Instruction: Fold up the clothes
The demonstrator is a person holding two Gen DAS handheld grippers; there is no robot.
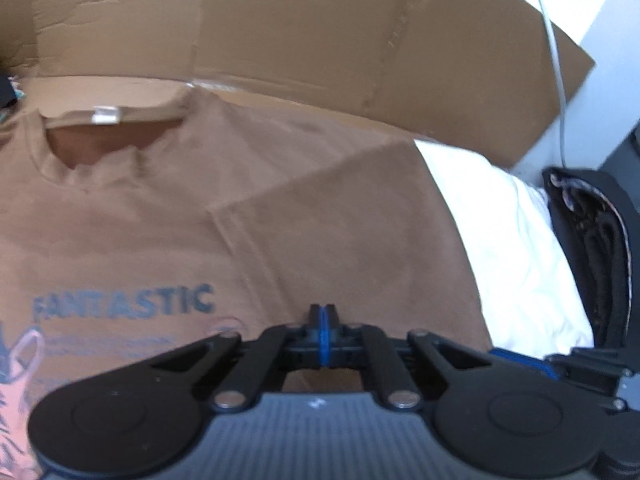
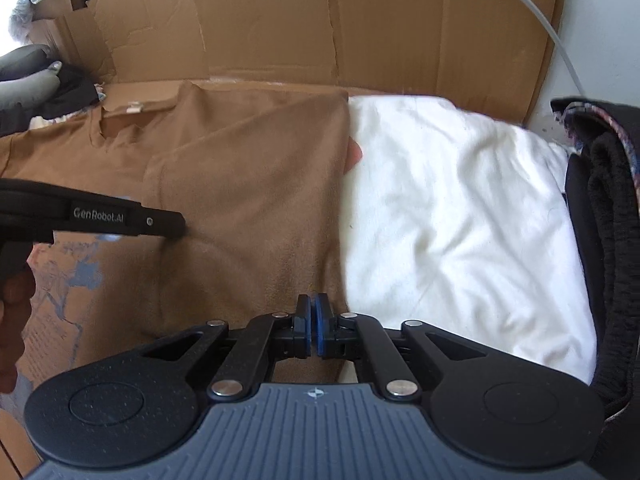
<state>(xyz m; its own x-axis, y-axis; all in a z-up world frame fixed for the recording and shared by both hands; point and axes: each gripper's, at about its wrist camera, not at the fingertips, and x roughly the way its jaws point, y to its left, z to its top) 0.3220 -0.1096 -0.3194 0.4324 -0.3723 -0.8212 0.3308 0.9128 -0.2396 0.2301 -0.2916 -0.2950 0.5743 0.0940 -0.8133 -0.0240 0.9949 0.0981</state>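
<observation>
A brown T-shirt (image 1: 132,216) with a blue "FANTASTIC" print lies flat, collar and white label at the far side. Its right side (image 2: 256,168) is folded over onto the body, leaving a straight edge against the white bedding. My left gripper (image 1: 323,330) is shut low over the shirt right of the print. From the right wrist it appears side-on (image 2: 176,226), tip against the folded cloth. My right gripper (image 2: 313,328) is shut over the shirt's near right edge, and no cloth shows between its pads. Its blue pad also shows in the left wrist view (image 1: 520,360).
Flattened cardboard (image 2: 280,20) stands behind the shirt. White bedding (image 2: 460,208) lies to the right, with a dark garment (image 2: 608,208) at the far right edge. A white cable (image 2: 560,40) hangs at the back right. Grey and dark clothes (image 2: 36,76) pile at the far left. A hand (image 2: 12,320) holds the left gripper.
</observation>
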